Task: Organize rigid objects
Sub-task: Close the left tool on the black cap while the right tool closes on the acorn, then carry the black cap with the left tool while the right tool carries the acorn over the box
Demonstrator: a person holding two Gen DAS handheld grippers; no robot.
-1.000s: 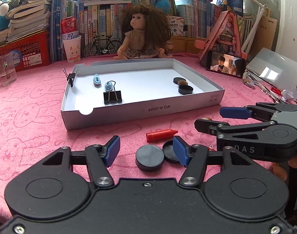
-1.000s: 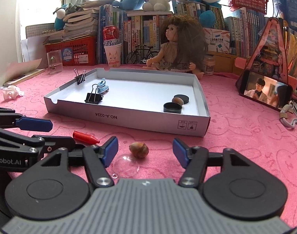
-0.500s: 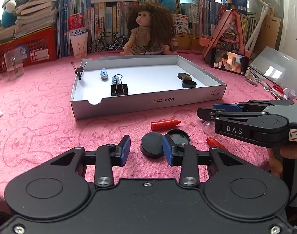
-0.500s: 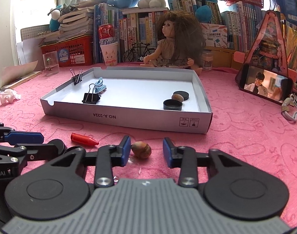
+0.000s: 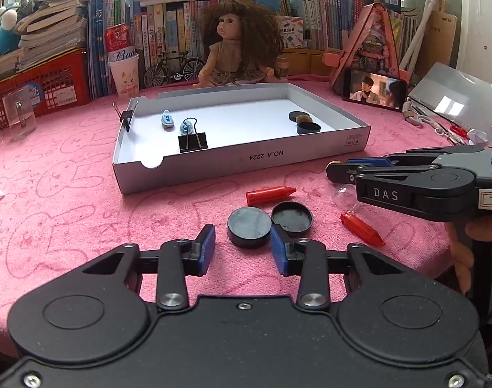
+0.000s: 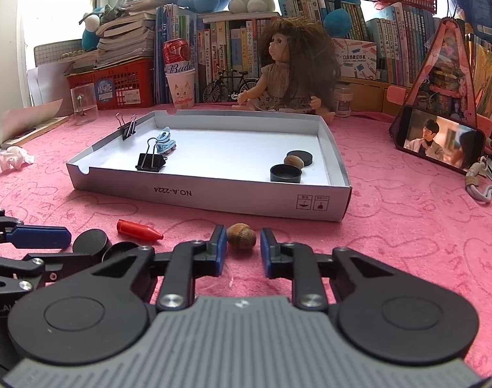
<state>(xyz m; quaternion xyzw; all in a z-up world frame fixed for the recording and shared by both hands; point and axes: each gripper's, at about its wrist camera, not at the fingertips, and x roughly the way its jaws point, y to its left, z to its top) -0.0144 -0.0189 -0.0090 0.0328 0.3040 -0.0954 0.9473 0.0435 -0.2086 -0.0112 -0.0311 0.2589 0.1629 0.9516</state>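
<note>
Right gripper (image 6: 243,252): fingers stood partly open, one on each side of the small brown ridged nut (image 6: 241,238), close to it but not visibly pressing; nothing was held.
Nut, place: it lay on the pink towel-covered worktop (image 6: 407,226), just in front of the near wall of the shallow white cardboard tray (image 6: 246,199).
Nut, handling: probably light, hard and rounded, so it could roll or squirt out; best pinched across its widest middle.
Left gripper (image 5: 242,250): fingers stood wide open around the near edge of the flat black round cap (image 5: 249,228), the right finger just beside it; nothing was held.
Cap, place: on the worktop, touching a second, upturned black cap (image 5: 292,219) at its 2 o'clock.
Cap, handling: likely stiff, light and smooth-sided; best taken across its rim, low and level.
Others: a red crayon-shaped piece (image 5: 270,194) lay at the cap's 12 o'clock, another (image 5: 362,229) at 3 o'clock.
</note>
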